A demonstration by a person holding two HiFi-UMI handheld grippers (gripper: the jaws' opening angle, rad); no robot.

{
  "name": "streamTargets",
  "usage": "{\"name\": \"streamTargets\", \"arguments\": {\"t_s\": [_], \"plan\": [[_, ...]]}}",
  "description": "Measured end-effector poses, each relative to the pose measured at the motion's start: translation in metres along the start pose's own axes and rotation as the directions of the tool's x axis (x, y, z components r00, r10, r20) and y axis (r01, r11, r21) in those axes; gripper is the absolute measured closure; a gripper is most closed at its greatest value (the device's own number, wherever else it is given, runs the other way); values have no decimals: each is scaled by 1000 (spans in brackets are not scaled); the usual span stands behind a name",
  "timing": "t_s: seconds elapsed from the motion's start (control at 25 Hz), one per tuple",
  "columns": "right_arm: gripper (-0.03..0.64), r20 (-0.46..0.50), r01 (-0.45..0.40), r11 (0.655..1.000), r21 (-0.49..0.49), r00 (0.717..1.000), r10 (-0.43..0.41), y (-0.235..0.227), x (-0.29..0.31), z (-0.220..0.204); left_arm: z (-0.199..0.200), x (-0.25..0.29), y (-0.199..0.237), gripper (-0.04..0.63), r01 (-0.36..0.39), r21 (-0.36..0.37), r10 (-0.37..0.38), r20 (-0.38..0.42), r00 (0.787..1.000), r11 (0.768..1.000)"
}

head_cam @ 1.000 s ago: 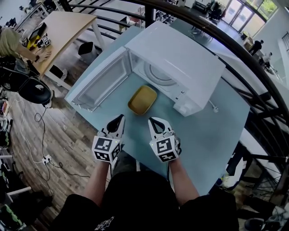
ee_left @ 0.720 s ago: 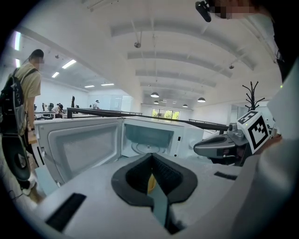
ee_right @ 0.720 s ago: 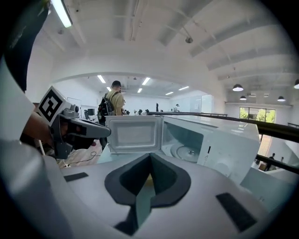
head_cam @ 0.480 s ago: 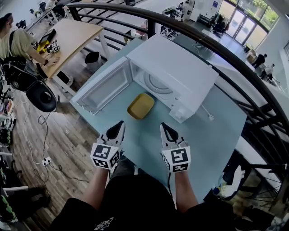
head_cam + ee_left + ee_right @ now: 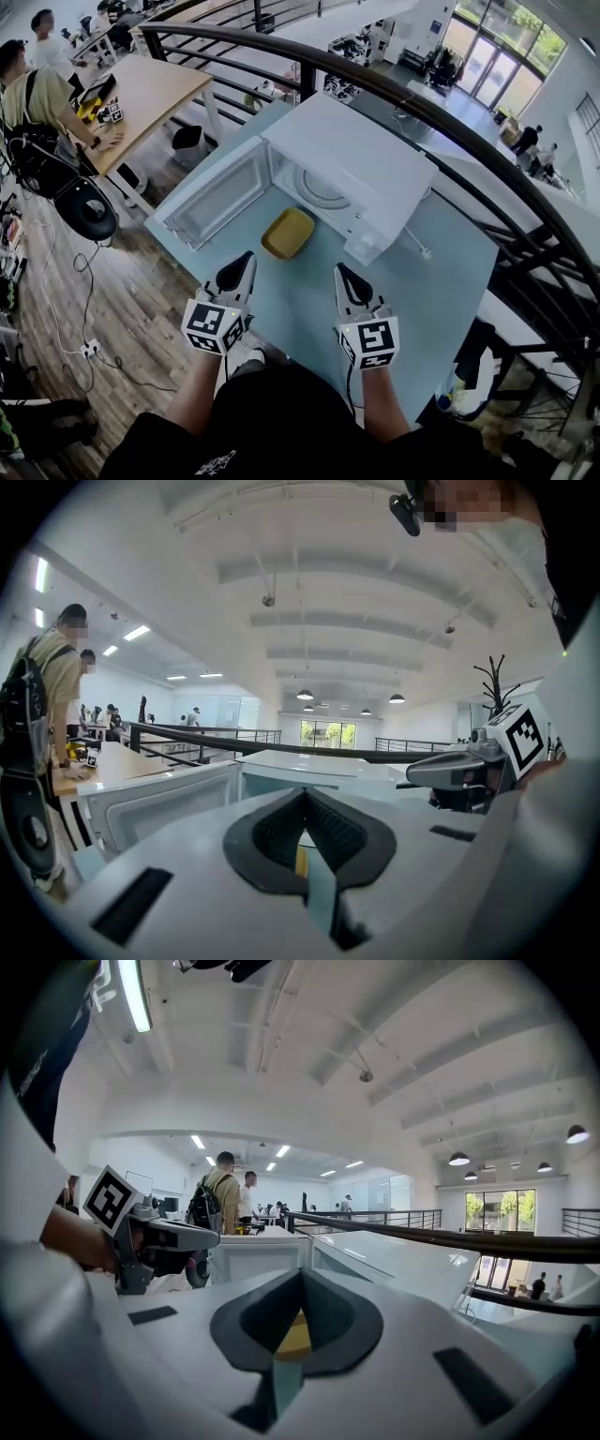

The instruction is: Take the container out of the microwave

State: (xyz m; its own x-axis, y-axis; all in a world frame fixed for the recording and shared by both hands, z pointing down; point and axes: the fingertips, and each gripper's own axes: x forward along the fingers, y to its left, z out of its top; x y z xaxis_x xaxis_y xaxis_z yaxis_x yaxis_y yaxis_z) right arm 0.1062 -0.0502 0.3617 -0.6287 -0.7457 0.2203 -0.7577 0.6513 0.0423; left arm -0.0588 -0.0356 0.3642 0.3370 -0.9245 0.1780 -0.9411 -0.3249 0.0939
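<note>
The shallow yellow rounded-rectangular container point(image 5: 288, 232) sits on the pale blue desk point(image 5: 441, 272), just outside the mouth of the white microwave point(image 5: 366, 169), whose door point(image 5: 217, 195) hangs wide open to the left. It lies ahead of both tongs, between their lines of aim, and both gripper views catch a sliver of yellow past the tips. The left tongs point(image 5: 246, 258) are the nearer pair, and the right tongs point(image 5: 340, 271) stand further off to the side. Both are clenched on nothing, tips together, and held apart from the dish. Its long axis runs from near-left to far-right, roughly toward the oven cavity. It looks empty and lidless, with a low rim. I judge the removal done.
</note>
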Motion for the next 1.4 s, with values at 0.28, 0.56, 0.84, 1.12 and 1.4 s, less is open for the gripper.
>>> {"name": "streamTargets", "arguments": {"t_s": [0.28,0.56,0.84,1.12,1.4], "plan": [[611,23,43,999,16,999,-43,13,-6,21,20,-12,7,588,46,10,-46,39,998,999],[611,39,94,995,25,995,-95,30,-10,35,31,-24,19,588,91,23,-93,60,994,996],[611,80,130,990,46,988,-133,34,-11,56,50,-29,25,588,128,43,-131,99,986,991],[611,94,144,989,33,985,-147,35,-10,69,61,-28,26,588,141,64,-147,107,983,988],[611,108,150,986,75,981,-158,34,-16,76,68,-31,30,588,148,64,-155,117,981,987]]}}
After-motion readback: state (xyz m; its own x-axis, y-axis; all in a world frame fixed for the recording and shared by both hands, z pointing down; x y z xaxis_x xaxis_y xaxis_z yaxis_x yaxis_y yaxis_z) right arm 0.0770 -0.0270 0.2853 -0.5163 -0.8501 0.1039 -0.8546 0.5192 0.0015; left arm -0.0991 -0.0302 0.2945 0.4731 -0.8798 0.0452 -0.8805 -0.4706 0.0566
